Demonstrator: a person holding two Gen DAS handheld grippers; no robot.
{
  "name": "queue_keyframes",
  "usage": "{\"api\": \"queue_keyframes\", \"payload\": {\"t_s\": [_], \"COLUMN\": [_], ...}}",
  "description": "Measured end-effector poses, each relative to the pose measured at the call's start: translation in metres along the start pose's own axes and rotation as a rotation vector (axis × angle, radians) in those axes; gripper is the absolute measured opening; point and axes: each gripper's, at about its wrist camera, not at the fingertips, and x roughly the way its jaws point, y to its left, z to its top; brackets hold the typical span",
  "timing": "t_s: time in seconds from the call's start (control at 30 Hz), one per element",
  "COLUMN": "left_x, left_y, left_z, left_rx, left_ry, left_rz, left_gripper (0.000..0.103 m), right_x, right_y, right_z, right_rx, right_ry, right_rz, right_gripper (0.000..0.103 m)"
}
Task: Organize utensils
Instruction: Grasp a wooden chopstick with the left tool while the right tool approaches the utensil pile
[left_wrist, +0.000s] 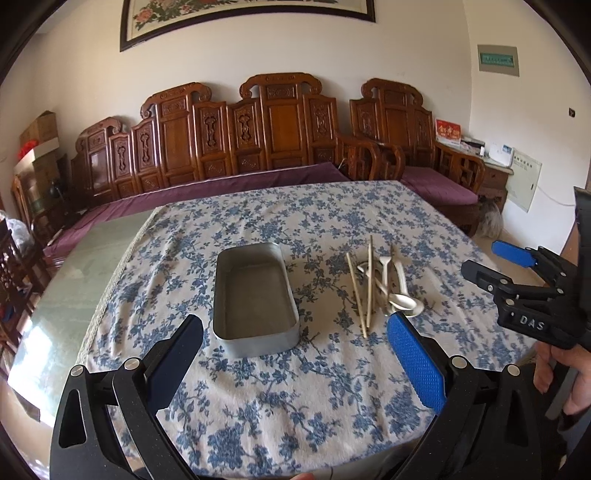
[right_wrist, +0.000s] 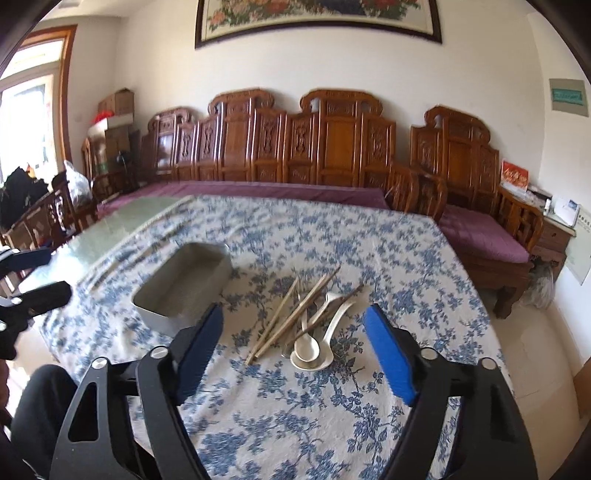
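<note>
Several chopsticks (right_wrist: 291, 317), white spoons (right_wrist: 314, 349), jumbled pile

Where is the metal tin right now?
The metal tin sits empty on the floral tablecloth, just left of the chopsticks and spoons in both wrist views.

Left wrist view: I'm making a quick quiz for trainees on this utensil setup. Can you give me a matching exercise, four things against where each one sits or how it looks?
Things:
1. metal tin
2. chopsticks
3. white spoons
4. tablecloth

Descriptions:
A. pale sticks lying loose, between the container and the spoons
B. blue flowers on white, spread under everything
C. rectangular, silver-grey, nothing inside
D. stacked bowls toward the camera, at the right edge of the pile

Pairs: 1-C, 2-A, 3-D, 4-B
</note>
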Motion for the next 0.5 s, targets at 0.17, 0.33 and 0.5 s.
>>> {"api": "queue_keyframes", "payload": {"t_s": [0.17, 0.33, 0.5], "left_x": [0.03, 0.056, 0.092], "left_y": [0.0, -0.004, -0.019], "left_z": [0.002, 0.004, 0.001], "left_rx": [0.008, 0.005, 0.025], "left_ry": [0.027, 0.063, 0.132], "left_rz": [-0.023, -0.078, -0.135], "left_gripper": [0.097, 0.086, 0.07], "right_x": [0.042, 0.078, 0.102], "right_y": [-0.019, -0.035, -0.042], "right_z": [0.0, 0.0, -0.013], "right_rx": [0.032, 0.069, 0.115], "right_ry": [0.046, 0.09, 0.113], "right_rz": [0.025, 0.033, 0.063], "right_gripper": [0.061, 0.053, 0.044]}}
